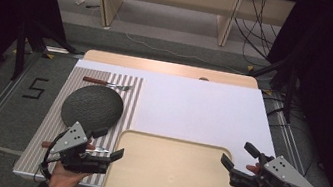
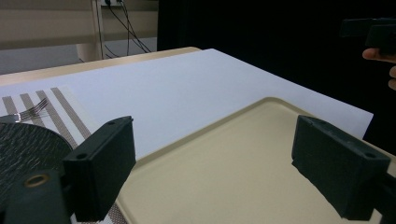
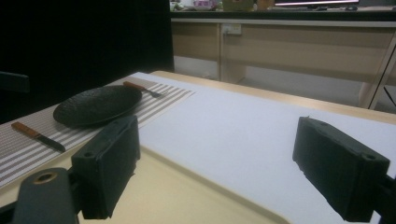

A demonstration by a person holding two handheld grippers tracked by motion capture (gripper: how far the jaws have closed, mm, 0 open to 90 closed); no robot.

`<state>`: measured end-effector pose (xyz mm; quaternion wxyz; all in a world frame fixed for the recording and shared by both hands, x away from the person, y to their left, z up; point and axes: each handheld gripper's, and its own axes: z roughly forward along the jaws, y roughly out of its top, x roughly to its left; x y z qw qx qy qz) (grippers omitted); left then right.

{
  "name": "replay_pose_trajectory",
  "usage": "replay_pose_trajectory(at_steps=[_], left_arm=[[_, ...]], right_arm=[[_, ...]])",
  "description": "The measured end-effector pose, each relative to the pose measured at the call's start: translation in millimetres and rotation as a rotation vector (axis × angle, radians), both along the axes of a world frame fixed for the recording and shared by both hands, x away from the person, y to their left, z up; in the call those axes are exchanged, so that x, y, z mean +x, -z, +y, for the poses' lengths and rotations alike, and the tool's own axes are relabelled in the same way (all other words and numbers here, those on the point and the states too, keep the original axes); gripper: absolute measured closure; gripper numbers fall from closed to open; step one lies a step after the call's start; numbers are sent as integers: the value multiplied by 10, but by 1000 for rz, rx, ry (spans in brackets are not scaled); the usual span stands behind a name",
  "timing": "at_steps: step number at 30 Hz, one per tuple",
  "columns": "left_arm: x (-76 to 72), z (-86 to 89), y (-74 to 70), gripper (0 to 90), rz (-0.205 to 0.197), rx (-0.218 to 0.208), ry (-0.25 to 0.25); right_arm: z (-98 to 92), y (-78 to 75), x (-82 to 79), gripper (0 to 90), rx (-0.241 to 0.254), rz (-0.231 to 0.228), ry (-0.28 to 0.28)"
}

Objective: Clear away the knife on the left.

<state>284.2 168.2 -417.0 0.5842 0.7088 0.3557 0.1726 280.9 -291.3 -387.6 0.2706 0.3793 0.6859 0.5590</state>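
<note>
Two grippers, both with jaws spread wide and nothing between them, flank one beige tray (image 1: 171, 175) at the near edge of the table (image 1: 168, 68).

Item: left gripper (image 1: 108, 145), at the tray's left rim, jaws pointing across the tray; the left gripper view looks over the tray's near-left corner.
Item: right gripper (image 1: 237, 160), at the tray's right rim, just off its edge, jaws pointing inward toward the tray.
Item: tray, shallow, raised rim, lying flat on the white sheet (image 1: 202, 109) at the table's near edge. Contents: none; bare inside.
Item: striped placemat (image 1: 48, 125), along the table's left edge, its right side touching or slightly under the tray's left rim.
Item: black plate (image 1: 92, 107), on the placemat's middle. Contents: none.
Item: fork (image 1: 108, 83), at the placemat's far edge, beyond the plate.
Item: knife (image 3: 38, 136), at the placemat's near edge, partly hidden under the left gripper in the high view.

Step in hand, as judged: both grippers approaching the tray's opposite rims for a two-handed lift. Next move calls for each pair of jaws to straddle its rim at matching height, then close together so the tray rises level.
</note>
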Motion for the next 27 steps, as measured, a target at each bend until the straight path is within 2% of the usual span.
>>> replay_pose_trajectory(at_steps=[10,14,24,27], left_arm=[[4,23,-21,129,4,9,1],[14,53,-35,126,22,7,14],[38,90,-81,122,44,76,27],[60,174,-100,121,63,75,17]], right_arm=[[5,-1,-2,158,-1,-1,-6],[5,-1,0,158,-2,0,-9],[10,-2,-2,158,-2,-2,-19],[11,-2,3,158,-2,0,-21]])
